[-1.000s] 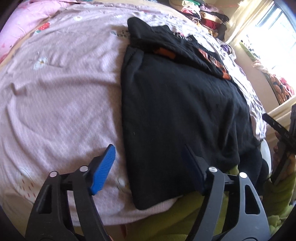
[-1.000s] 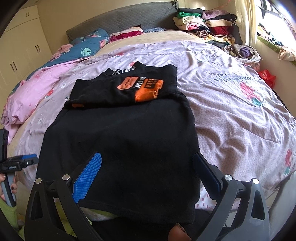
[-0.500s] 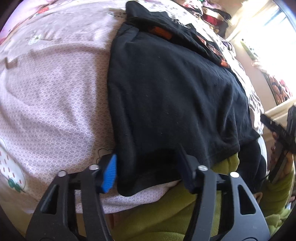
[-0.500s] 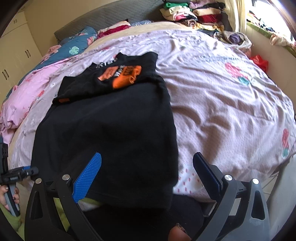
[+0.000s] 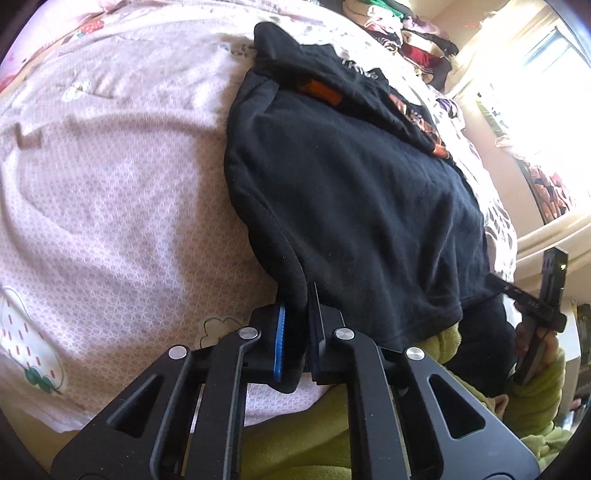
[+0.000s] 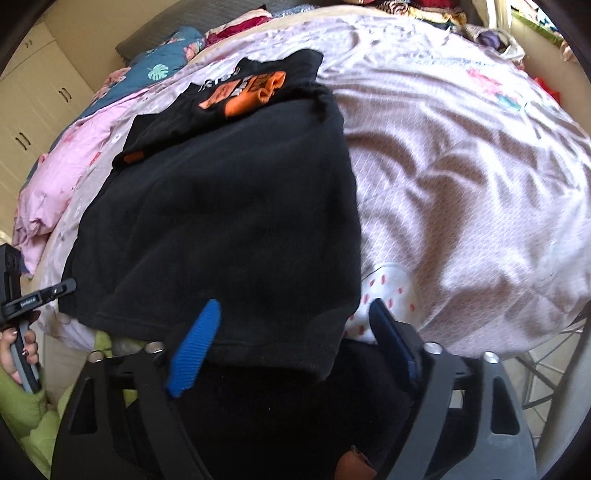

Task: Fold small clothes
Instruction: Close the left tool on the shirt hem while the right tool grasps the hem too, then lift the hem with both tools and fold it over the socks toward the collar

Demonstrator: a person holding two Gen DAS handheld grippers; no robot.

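A black garment [image 5: 354,206] lies flat on the pink bedsheet [image 5: 110,206], its far part folded over and showing orange print [image 6: 243,92]. My left gripper [image 5: 297,317] is shut on the garment's near left hem corner at the bed edge. My right gripper [image 6: 295,332] is open, its fingers straddling the garment's [image 6: 236,221] near right hem corner, which hangs over the bed edge. The left gripper also shows in the right wrist view [image 6: 37,295] at far left, and the right gripper in the left wrist view [image 5: 532,306] at far right.
Pink sheet [image 6: 461,192] spreads to the right of the garment. A pink quilt [image 6: 55,177] and a blue leaf-print pillow [image 6: 162,70] lie at the far left, stacked clothes [image 5: 406,33] at the bed's far end. A green sleeve [image 5: 314,443] is below the grippers.
My left gripper moved in onto the near left hem corner and closed on it. My right gripper moved down closer to the near right corner, jaws narrowing but still open.
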